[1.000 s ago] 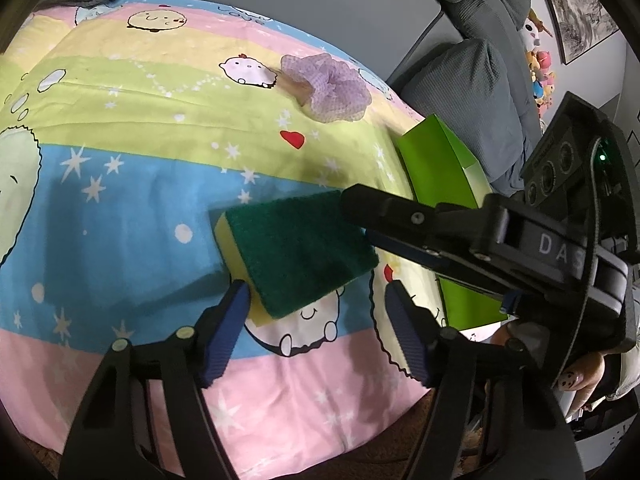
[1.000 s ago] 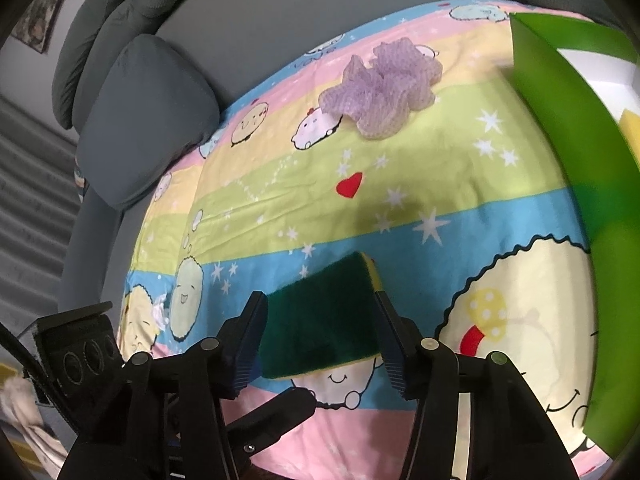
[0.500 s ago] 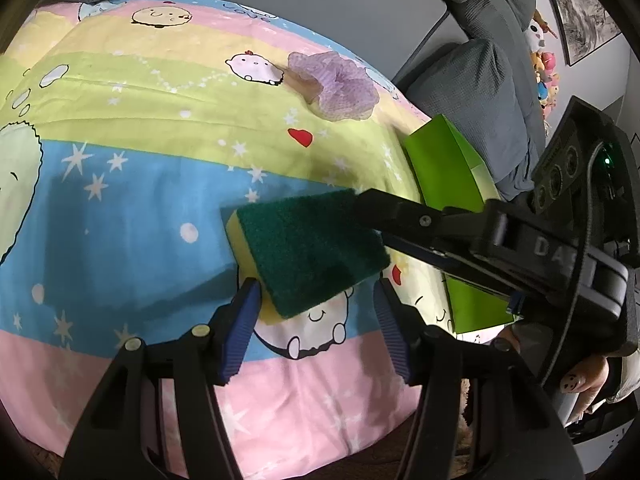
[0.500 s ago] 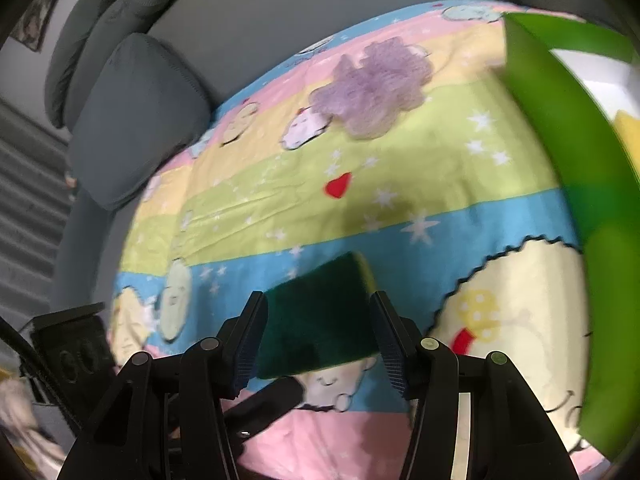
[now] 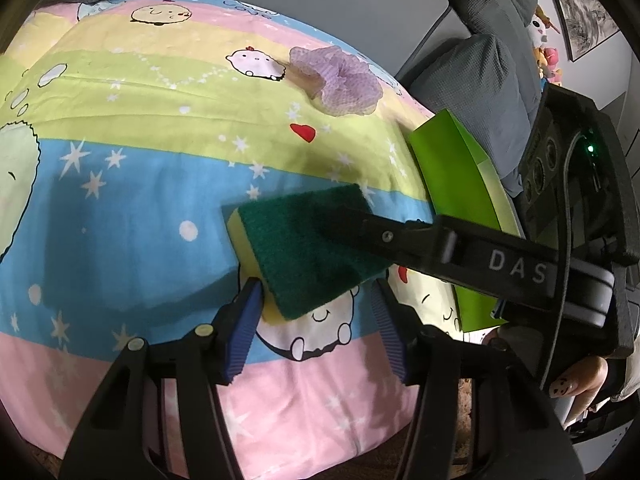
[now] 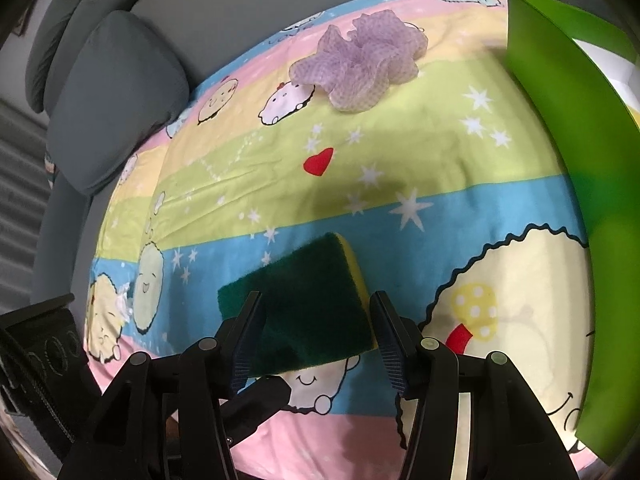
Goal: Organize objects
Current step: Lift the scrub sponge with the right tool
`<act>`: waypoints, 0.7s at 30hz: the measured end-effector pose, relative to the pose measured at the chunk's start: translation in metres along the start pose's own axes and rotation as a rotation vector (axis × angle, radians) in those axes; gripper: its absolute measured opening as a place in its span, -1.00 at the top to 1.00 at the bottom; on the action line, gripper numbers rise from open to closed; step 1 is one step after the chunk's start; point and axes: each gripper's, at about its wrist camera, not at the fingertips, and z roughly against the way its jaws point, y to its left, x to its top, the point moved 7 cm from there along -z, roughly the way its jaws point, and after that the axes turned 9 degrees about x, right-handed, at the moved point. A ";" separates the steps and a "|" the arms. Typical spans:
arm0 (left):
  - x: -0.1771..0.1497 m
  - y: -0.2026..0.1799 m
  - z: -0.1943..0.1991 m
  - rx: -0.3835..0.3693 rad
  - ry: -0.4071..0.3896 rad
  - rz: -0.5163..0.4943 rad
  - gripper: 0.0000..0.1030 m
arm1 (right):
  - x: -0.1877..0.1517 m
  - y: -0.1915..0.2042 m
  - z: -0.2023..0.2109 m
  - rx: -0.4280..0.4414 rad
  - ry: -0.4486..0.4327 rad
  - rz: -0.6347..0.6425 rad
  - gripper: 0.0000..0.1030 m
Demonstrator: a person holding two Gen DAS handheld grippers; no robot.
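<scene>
Between right gripper jaws, clamped sponge, left gripper jaws closing around it

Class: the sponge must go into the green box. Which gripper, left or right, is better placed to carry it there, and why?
Probably the right gripper: its pads straddle the sponge and the green box lies on its side. The left gripper, jaws closing, reaches only the sponge's near corner.

A grey fabric sofa with plump cushions backs a bedsheet striped pink, yellow, green and blue with cartoon animals; a dark-framed picture hangs on the pale wall
</scene>
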 end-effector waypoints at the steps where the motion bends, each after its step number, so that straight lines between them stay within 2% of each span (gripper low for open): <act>1: 0.000 -0.001 0.000 0.001 -0.002 -0.003 -0.04 | 0.000 0.000 0.000 -0.006 0.002 0.007 -0.09; 5: 0.001 -0.003 0.004 0.004 -0.024 -0.017 0.06 | 0.000 0.004 0.003 -0.031 -0.016 0.035 -0.09; 21: 0.010 -0.025 0.027 -0.023 -0.168 -0.082 0.16 | 0.007 0.018 0.041 -0.019 -0.143 0.091 -0.09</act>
